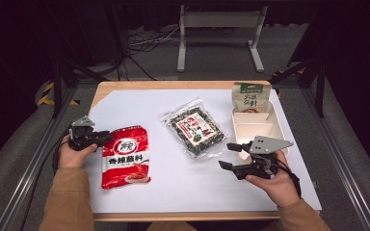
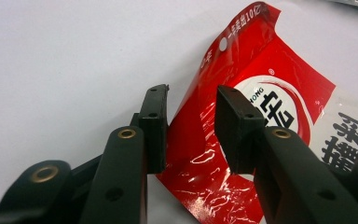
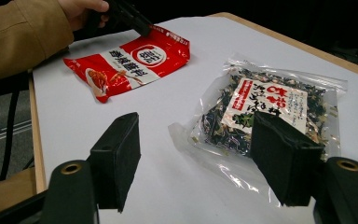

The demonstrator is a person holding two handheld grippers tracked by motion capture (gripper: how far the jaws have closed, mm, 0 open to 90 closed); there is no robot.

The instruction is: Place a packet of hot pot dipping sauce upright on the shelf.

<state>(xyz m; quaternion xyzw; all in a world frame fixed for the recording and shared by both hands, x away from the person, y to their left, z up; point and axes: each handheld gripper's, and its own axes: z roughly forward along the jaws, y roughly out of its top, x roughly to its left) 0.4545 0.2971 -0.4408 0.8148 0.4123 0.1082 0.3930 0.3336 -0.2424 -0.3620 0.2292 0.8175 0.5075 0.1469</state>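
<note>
White sheet over a wooden table (image 1: 125, 85), dark room behind. Red sauce packet (image 1: 125, 156) lies flat at the table's left side. Left gripper (image 1: 101, 138) is at its upper left corner; in the left gripper view that corner (image 2: 205, 140) curls up between the narrowed jaws, but pad contact is not clear, so no grip confirmed. Judgement: glossy film, light, floppy, likely slippery; take it at the flat sealed edge, not the filled belly. Right gripper (image 1: 231, 155) hovers wide apart, empty, near the clear seaweed bag (image 1: 195, 127). White divided tray (image 1: 255, 126) and green pouch (image 1: 250, 98) sit well right; nothing blocks the packet.
</note>
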